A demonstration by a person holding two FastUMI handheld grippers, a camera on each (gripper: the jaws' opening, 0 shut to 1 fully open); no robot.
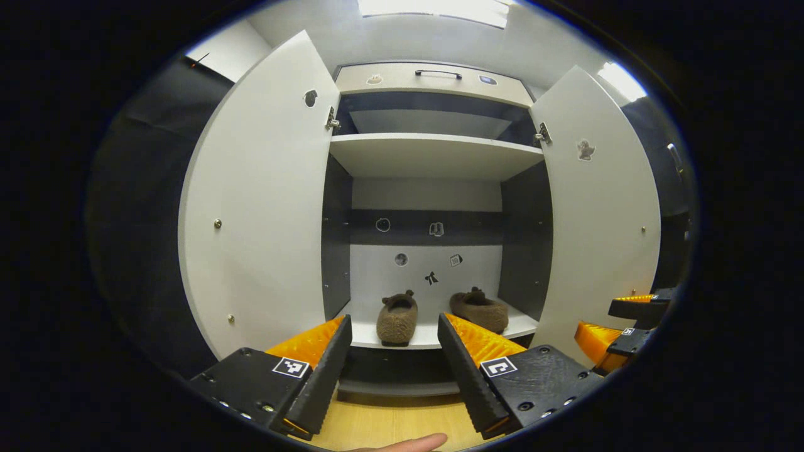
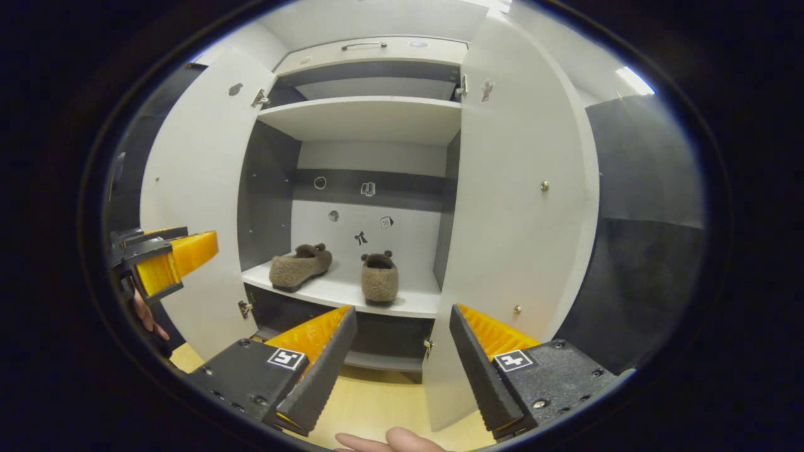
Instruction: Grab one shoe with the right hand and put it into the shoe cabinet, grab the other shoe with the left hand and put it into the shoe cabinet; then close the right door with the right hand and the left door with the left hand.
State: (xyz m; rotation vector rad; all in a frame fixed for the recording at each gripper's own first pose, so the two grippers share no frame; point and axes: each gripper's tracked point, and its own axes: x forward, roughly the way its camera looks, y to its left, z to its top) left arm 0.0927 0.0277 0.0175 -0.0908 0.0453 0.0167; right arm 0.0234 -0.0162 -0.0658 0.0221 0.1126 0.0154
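Both rigs look the same up close: the left claw (image 1: 392,361) and the right claw (image 2: 402,355) each have two chunky matte-black blocks dotted with dark screws, and every block carries a small white square tag with a black pattern on top. The fingers (image 1: 326,370) are long wedges with ribbed, sawtooth-like inner faces and ridged slanted backs. A bare fingertip (image 1: 411,443) pokes in at the bottom edge of the left gripper view, a couple more fingertips (image 2: 392,439) show at the bottom of the right gripper view, no sleeve visible.
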